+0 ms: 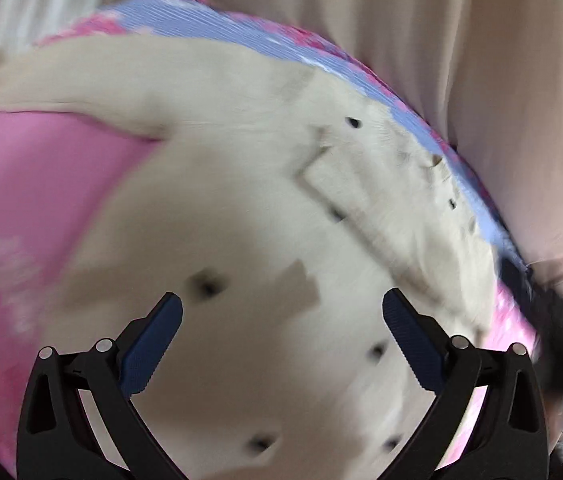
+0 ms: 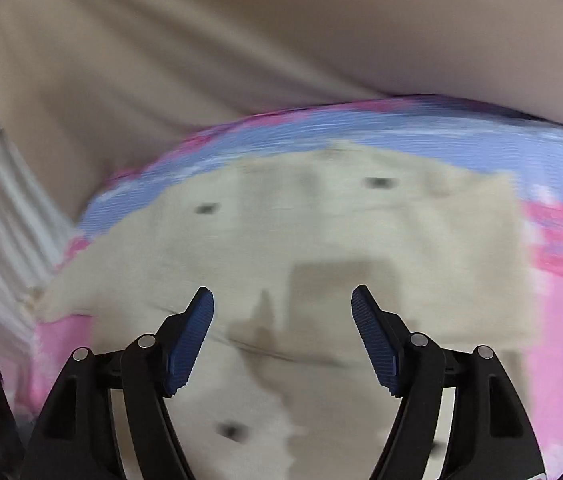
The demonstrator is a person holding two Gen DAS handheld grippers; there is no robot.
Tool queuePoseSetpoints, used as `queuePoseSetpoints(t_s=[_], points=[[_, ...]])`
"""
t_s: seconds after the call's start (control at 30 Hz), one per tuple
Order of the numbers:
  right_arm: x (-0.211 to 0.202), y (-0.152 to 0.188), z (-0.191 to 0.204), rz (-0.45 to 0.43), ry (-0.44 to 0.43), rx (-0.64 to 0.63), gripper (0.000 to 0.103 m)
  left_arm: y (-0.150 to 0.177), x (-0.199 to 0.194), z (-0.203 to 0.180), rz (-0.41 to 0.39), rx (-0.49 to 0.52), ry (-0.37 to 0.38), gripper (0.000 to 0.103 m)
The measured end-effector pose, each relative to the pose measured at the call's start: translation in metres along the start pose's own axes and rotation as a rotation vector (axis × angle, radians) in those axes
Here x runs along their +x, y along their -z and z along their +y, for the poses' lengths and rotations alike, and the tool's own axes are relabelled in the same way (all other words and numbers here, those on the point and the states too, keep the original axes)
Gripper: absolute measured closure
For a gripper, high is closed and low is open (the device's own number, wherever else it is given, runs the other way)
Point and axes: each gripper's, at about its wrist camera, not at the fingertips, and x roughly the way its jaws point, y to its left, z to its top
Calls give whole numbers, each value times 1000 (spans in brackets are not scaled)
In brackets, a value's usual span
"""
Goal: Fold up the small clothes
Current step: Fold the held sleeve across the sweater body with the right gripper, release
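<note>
Because I am lining up the next fold, I am holding the left gripper (image 1: 281, 308) and right gripper (image 2: 282, 304) wide apart and empty above the cream garment (image 1: 221, 184). It is lying spread flat on the pink-and-blue blanket (image 1: 41, 184), reaching toward its far edge, so its edges are staying easy to pinch.

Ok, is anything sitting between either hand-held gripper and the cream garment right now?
Nothing visible. The left hand-held gripper and right hand-held gripper both stand open directly over the cream garment, which lies spread on the pink-and-blue cover. The frames are motion-blurred, so small items could be missed.
</note>
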Motion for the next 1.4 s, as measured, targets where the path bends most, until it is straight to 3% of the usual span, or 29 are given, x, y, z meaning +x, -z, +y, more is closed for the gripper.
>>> queuePoseSetpoints(t_s=[0.1, 0.17, 0.23, 0.27, 0.3, 0.33, 0.37, 0.4, 0.43, 0.47, 0.6, 0.7, 0.77, 0.83, 0.97, 1.13, 1.2, 1.27, 1.4], points=[[-17, 24, -61, 33, 188, -15, 33, -26, 43, -23, 28, -1, 43, 5], [-22, 36, -94, 62, 234, 9, 33, -39, 70, -25, 45, -53, 41, 6], [-20, 46, -120, 66, 251, 45, 34, -45, 77, -29, -26, -90, 4, 8], [-17, 48, -129, 67, 257, 52, 37, -49, 79, -36, -47, -68, 4, 24], [-10, 50, -135, 72, 261, 58, 39, -54, 83, -41, -44, -43, 11, 57], [-2, 53, -140, 79, 250, 70, 48, -58, 84, -45, -41, -29, 0, 76], [4, 53, -147, 88, 223, 93, 60, -62, 81, -45, -63, -35, -13, 83], [11, 51, -152, 95, 192, 121, 65, -66, 77, -44, -85, -41, 15, 97], [17, 49, -155, 98, 165, 145, 71, -71, 71, -41, -108, -46, 72, 97], [21, 47, -157, 98, 143, 163, 74, -75, 67, -40, -125, -49, 81, 97], [29, 35, -148, 72, 104, 170, 78, -90, 55, -42, -185, 11, 56, 97], [29, 26, -144, 43, 85, 174, 78, -101, 47, -31, -222, -7, 20, 97], [39, 23, -142, 67, 130, 140, 89, -106, 56, -18, -193, -27, 6, 97], [40, 27, -150, 46, 130, 150, 92, -103, 73, -13, -127, -16, -17, 97], [29, 37, -173, 7, 145, 245, 92, -89, 91, -9, -107, 27, -66, 97], [17, 33, -153, 57, 155, 144, 84, -86, 93, 0, -116, 1, -41, 96], [-10, 31, -143, 6, 150, 129, 82, -87, 92, 3, -115, -7, -29, 96], [-29, 20, -135, -54, 154, 104, 82, -88, 92, 5, -114, -15, -20, 96], [2, -38, -124, -25, 75, 57, 90, -86, 91, 5, -121, -10, -21, 95]])
